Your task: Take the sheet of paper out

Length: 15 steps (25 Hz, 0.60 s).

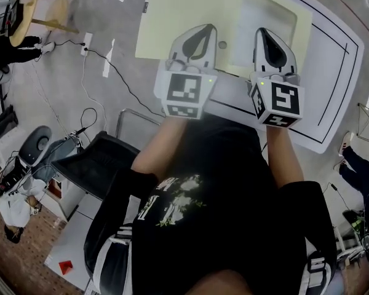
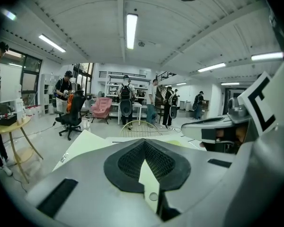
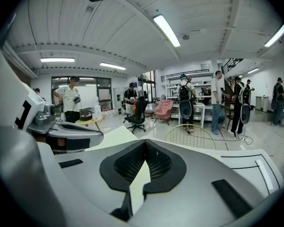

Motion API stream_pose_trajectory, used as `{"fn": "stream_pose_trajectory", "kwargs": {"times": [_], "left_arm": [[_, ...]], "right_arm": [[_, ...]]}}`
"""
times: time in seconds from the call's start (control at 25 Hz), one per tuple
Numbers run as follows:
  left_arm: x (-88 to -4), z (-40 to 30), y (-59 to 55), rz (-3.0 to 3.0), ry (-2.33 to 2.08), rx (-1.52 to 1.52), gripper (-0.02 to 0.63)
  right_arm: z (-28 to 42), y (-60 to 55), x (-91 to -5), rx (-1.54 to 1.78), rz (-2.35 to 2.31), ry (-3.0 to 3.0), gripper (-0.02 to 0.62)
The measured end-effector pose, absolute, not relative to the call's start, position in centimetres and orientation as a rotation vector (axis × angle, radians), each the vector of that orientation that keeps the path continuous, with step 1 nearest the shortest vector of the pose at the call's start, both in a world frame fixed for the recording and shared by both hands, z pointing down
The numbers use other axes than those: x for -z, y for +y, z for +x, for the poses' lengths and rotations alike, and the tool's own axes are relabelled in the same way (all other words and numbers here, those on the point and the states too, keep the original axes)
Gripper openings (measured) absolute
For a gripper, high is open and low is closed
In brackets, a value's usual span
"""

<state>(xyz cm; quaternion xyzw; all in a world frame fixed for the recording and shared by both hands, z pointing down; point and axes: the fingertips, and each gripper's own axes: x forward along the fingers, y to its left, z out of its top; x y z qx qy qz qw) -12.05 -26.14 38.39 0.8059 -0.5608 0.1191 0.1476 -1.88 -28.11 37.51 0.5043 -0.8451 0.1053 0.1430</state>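
The left gripper's (image 2: 143,142) jaws are clenched tip to tip with nothing between them, and the right gripper's (image 3: 145,142) jaws are the same. Both hover side by side above the white table's (image 1: 335,97) near edge. The pale yellow sheet of paper (image 1: 172,23) lies flat beneath and beyond them, covering the table's left part. A black office chair (image 1: 89,165) stands beside the person.

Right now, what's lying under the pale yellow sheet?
Beyond the right side of the pale yellow sheet shows the white table, so that part rests on it. What lies under the rest is hidden by the sheet.
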Motion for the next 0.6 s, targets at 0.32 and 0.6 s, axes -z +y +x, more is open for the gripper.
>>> {"fn": "stream_pose_trajectory", "kwargs": {"times": [0.32, 0.6], "left_arm": [[-40.0, -13.1, -27.5, 2.326, -1.532, -0.358, -0.011], [-40.9, -13.8, -28.9, 2.333, -1.472, -0.346, -0.011]], "right_arm": [[-3.2, -28.7, -39.3, -0.338, 1.466, -2.371, 0.000], [-4.0, -29.3, -39.6, -0.338, 1.488, -2.303, 0.000]]}}
